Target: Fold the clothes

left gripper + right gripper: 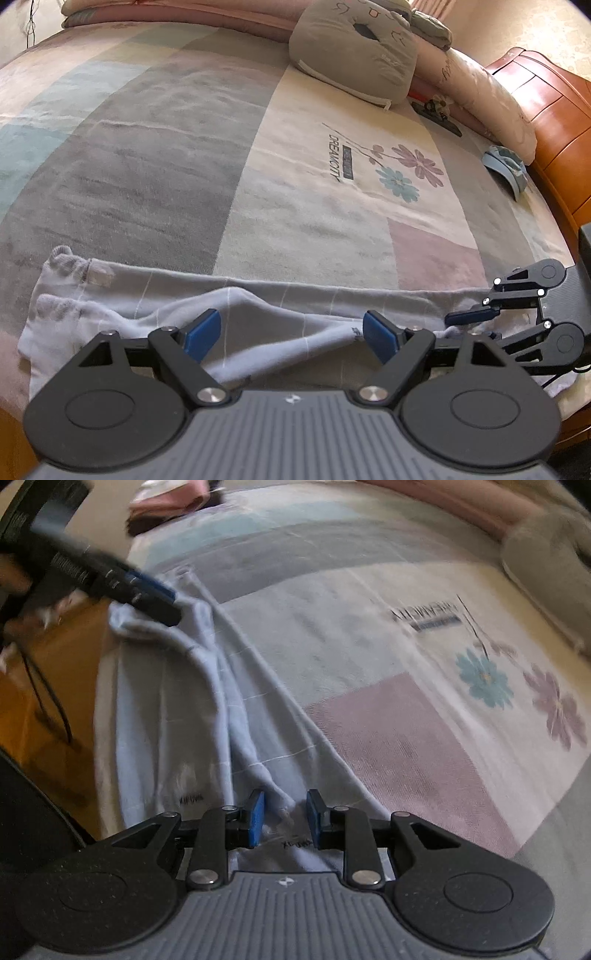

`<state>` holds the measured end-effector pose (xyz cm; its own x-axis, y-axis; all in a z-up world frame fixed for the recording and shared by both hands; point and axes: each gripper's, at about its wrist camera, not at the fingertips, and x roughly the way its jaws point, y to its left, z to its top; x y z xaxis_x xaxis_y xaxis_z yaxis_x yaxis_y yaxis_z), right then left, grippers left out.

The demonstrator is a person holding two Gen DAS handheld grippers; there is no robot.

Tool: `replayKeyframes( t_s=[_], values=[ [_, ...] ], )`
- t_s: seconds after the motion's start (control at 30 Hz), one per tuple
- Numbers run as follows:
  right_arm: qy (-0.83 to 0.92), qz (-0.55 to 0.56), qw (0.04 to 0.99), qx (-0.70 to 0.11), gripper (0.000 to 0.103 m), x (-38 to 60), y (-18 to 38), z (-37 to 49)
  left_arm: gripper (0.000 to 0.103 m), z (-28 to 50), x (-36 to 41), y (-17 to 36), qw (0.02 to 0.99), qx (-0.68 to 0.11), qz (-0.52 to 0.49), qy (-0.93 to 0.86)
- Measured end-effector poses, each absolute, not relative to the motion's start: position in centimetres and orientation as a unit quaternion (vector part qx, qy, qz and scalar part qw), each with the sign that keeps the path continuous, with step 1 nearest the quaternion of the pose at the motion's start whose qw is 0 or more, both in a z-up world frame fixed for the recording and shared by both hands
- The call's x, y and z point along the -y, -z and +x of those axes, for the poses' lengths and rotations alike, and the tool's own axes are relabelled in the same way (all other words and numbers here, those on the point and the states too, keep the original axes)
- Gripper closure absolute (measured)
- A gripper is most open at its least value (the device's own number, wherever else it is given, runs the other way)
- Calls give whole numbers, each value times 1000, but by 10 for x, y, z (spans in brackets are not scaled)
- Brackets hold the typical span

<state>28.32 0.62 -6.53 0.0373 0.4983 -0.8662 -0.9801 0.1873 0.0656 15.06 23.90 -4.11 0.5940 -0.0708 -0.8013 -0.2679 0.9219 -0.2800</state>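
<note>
1. Left wrist view: your left tongs (291, 334) stand wide and released over the pale trousers (258, 317), which lie along the near edge of the bed (184, 147). A raised fold lies between the pads, untouched.
2. Right wrist view: your right tongs (285, 818) are narrowed, a trouser ridge between them; grip unclear.

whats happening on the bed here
A person is folding pale blue trousers laid along the near edge of a bed, using a two-finger tool in each hand. The left tool hangs wide open over the middle of the trousers, holding nothing. The right tool sits at one end with its jaws narrowed around a ridge of the cloth; a firm pinch cannot be confirmed.
</note>
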Motion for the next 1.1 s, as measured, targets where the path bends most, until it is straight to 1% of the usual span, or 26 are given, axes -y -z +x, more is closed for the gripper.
replayKeyframes(
  t_s=[0.03, 0.1, 0.17, 0.3, 0.33, 0.4, 0.47, 0.5, 0.6, 0.77, 0.93, 1.1],
  values=[
    [-568, -303, 651, -403, 96, -7, 64, 281, 19, 149, -239, 41, 872, -447, -191, -58],
    [-563, -311, 662, -384, 98, -8, 58, 280, 19, 147, -238, 39, 873, -444, -193, -61],
    [-542, -297, 692, -373, 98, -8, 53, 287, 19, 145, -238, 37, 874, -440, -198, -61],
    [-508, -270, 723, -383, 95, -7, 56, 303, 19, 138, -236, 34, 874, -433, -211, -61],
    [-503, -260, 728, -387, 88, -6, 56, 305, 19, 136, -235, 33, 874, -432, -214, -61],
    [-506, -235, 736, -384, 87, 0, 51, 304, 19, 127, -235, 32, 872, -428, -230, -62],
    [-508, -209, 743, -382, 77, 6, 45, 304, 19, 117, -236, 35, 867, -422, -258, -60],
    [-509, -194, 747, -381, 77, 9, 42, 304, 19, 112, -237, 39, 862, -420, -280, -56],
    [-522, -164, 744, -384, 77, 17, 36, 303, 19, 100, -238, 54, 843, -413, -342, -45],
    [-575, -135, 706, -391, 77, 20, 33, 290, 19, 89, -240, 75, 822, -402, -397, -70],
    [-622, -193, 662, -373, 77, -11, 44, 256, 19, 81, -242, 68, 830, -388, -390, -96],
    [-636, -253, 640, -348, 76, -52, 65, 227, 19, 70, -245, 63, 831, -369, -399, -116]
  ],
)
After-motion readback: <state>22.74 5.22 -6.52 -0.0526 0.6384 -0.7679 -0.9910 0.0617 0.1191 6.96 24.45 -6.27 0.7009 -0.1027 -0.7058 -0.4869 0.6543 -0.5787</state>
